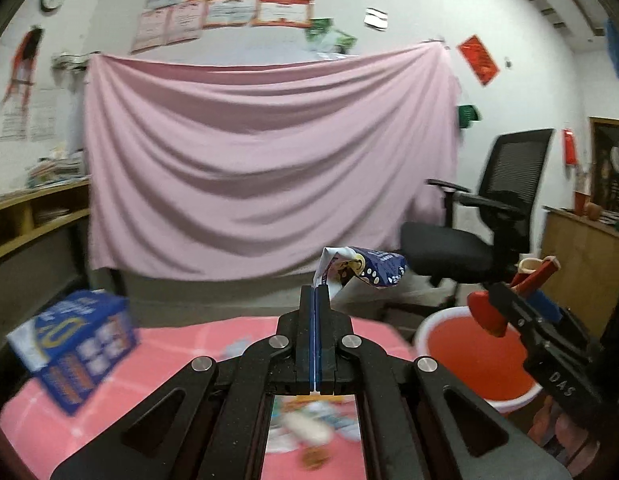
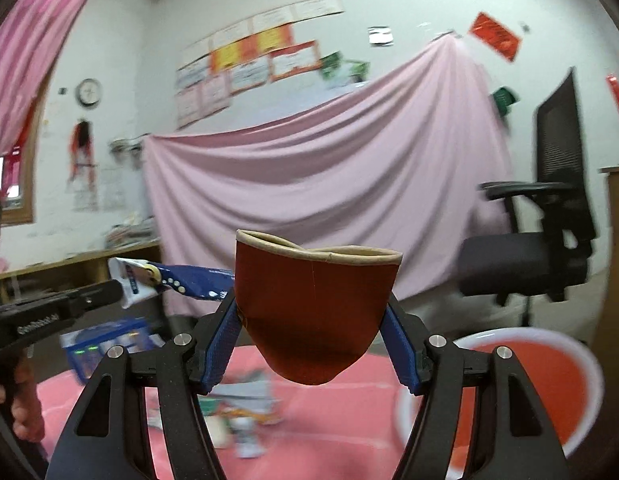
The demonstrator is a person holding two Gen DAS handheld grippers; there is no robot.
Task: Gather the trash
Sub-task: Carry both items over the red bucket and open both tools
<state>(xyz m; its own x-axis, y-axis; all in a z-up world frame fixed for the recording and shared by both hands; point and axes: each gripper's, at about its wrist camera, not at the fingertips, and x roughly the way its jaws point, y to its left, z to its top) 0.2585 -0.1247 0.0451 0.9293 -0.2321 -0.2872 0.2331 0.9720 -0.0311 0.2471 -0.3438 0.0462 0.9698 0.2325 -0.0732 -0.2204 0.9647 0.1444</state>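
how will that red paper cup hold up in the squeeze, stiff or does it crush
The red paper cup probably crushes easily: its rim is already pinched into a folded shape between the right hand-held gripper fingers. It looks thin-walled and likely light, so it should stay held without much force. Once it is dropped toward the red bucket, it may not spring back round.

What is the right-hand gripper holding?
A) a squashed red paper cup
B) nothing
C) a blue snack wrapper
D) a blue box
A: the right gripper is pinching a squashed red paper cup between its blue pads, while the snack wrapper is in the left gripper.
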